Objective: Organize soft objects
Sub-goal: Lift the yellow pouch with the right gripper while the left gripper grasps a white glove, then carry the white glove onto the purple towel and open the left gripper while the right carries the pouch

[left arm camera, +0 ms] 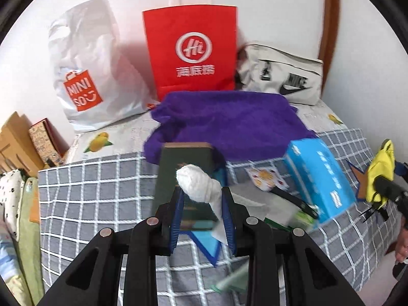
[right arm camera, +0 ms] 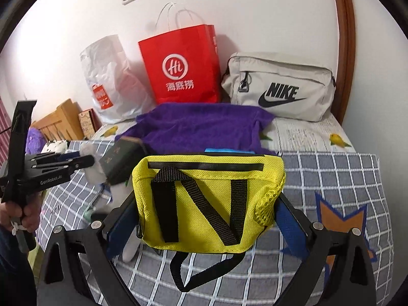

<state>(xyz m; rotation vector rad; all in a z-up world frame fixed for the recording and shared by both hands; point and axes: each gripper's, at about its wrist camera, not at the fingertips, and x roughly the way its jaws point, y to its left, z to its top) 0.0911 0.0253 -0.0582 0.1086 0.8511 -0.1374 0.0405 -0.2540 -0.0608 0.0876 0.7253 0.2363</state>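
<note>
My left gripper (left arm camera: 202, 199) is shut on a rolled white cloth (left arm camera: 196, 183), lifted above the bed. A dark green box (left arm camera: 186, 160) sits between the same blue pads, behind the cloth. From the right wrist view, that left gripper (right arm camera: 86, 163) is at the left, with the blurred green box (right arm camera: 119, 160) at its tips. My right gripper (right arm camera: 205, 199) is shut on a yellow pouch (right arm camera: 204, 199) with black straps, its pads pressing both sides. The left wrist view shows the yellow pouch (left arm camera: 380, 173) at the far right edge, at the right gripper (left arm camera: 387, 191).
A purple towel (right arm camera: 199, 125) lies on the checked blanket (right arm camera: 331, 173). Against the wall stand a white plastic bag (right arm camera: 112, 76), a red paper bag (right arm camera: 181, 66) and a grey Nike bag (right arm camera: 280, 86). A blue tissue box (left arm camera: 318, 176) lies on the bed. Wooden furniture (right arm camera: 58, 125) stands left.
</note>
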